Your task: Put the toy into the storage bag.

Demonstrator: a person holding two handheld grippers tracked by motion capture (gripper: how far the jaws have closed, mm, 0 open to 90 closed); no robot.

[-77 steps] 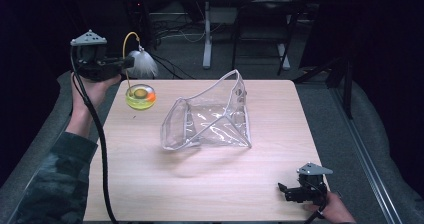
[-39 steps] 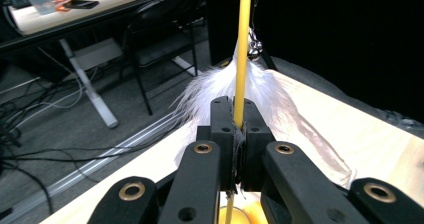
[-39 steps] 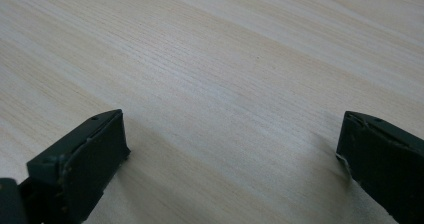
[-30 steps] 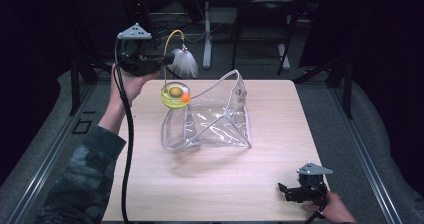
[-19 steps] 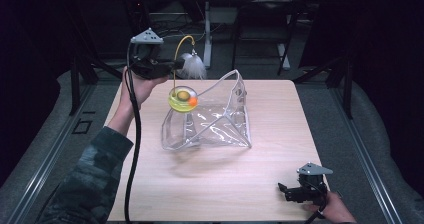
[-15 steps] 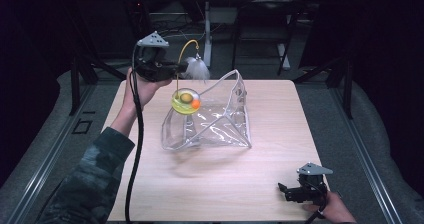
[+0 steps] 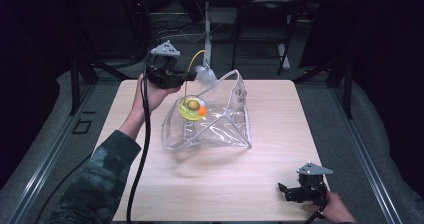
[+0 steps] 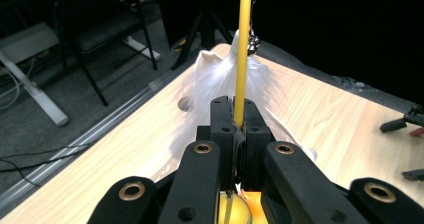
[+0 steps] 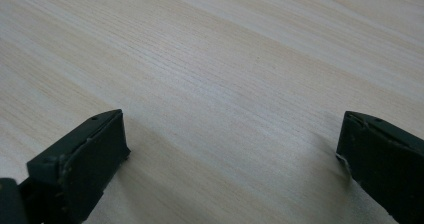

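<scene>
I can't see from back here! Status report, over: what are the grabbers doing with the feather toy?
Left gripper shut on yellow wand, toy hanging over clear bag. Right gripper open, parked on table. Bag mouth open, nothing blocking.

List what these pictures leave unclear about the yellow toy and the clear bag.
- Yellow ring toy: high view too small to tell what the green and orange bits are; in the left gripper view the left hand-held gripper covers it.
- Yellow wand: top cut off by the left gripper view's upper edge.
- White feather tuft: motion-blurred in the high view.
- Clear plastic bag: glare hides where its opening lies.
</scene>
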